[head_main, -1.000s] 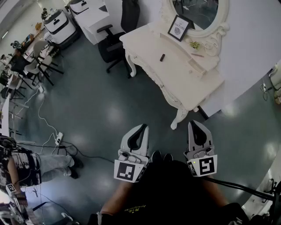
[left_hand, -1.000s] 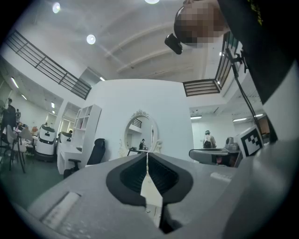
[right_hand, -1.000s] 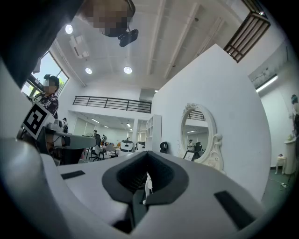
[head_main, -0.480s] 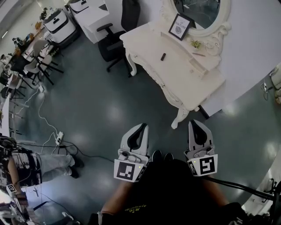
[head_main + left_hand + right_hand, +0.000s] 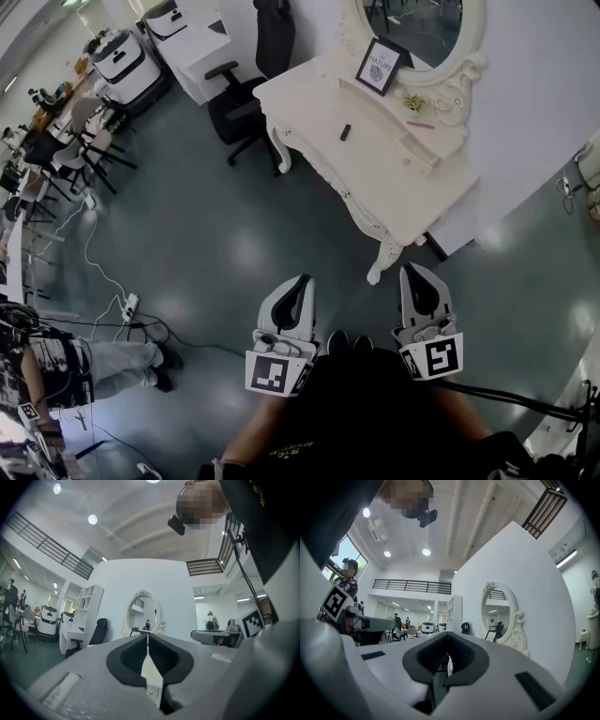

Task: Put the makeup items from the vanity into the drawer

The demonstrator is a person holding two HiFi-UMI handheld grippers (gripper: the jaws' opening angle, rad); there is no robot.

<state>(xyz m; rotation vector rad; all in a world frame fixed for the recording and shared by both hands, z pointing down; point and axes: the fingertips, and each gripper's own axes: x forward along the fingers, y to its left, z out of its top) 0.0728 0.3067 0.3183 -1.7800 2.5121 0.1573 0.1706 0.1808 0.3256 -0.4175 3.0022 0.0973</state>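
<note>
The left claw (image 5: 300,281) and right claw (image 5: 413,272) are both clenched on nothing, well apart from the vanity counter (image 5: 412,202). On it lies a small dark item (image 5: 345,132), perhaps a lipstick. It is probably light, rigid and slippery, so pinch it across its middle.

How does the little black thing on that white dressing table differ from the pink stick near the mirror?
The black item is short and stubby; the pink stick is long and thin. The black item lies in the open middle; the pink stick lies at the back beside the small plant. Both lie flat on the dressing table.
</note>
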